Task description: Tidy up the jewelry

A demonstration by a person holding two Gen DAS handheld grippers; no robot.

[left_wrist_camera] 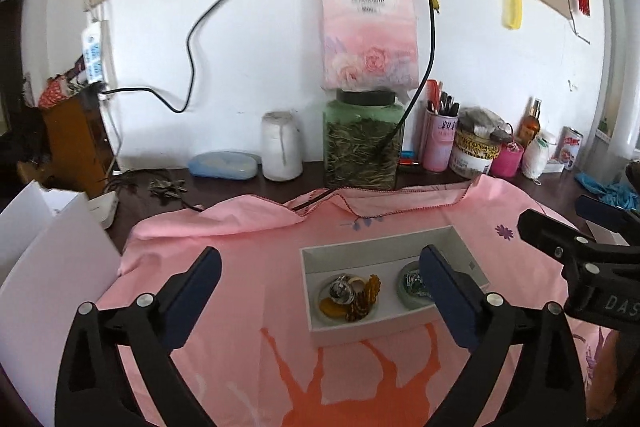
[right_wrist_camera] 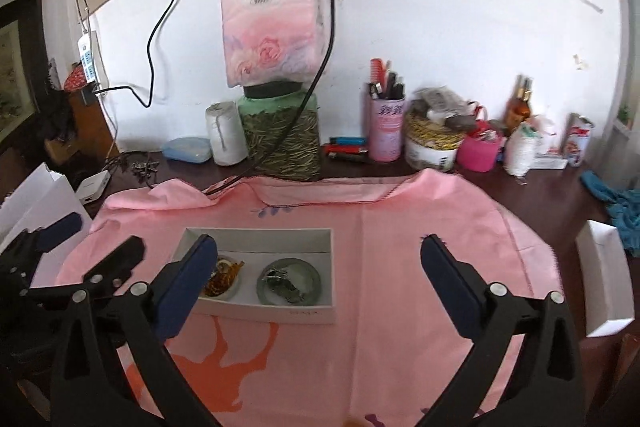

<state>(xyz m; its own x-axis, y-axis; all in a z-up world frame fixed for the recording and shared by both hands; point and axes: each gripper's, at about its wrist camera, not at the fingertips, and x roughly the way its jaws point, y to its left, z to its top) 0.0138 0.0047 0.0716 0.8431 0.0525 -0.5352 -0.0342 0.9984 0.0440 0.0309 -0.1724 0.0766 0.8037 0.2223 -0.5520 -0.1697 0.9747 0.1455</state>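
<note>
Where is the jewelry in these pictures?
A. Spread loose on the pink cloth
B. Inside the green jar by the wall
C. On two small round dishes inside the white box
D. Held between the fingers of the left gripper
C: the amber pieces lie on one round dish and the silvery green pieces on the other, both inside the white box on the pink cloth.
</note>
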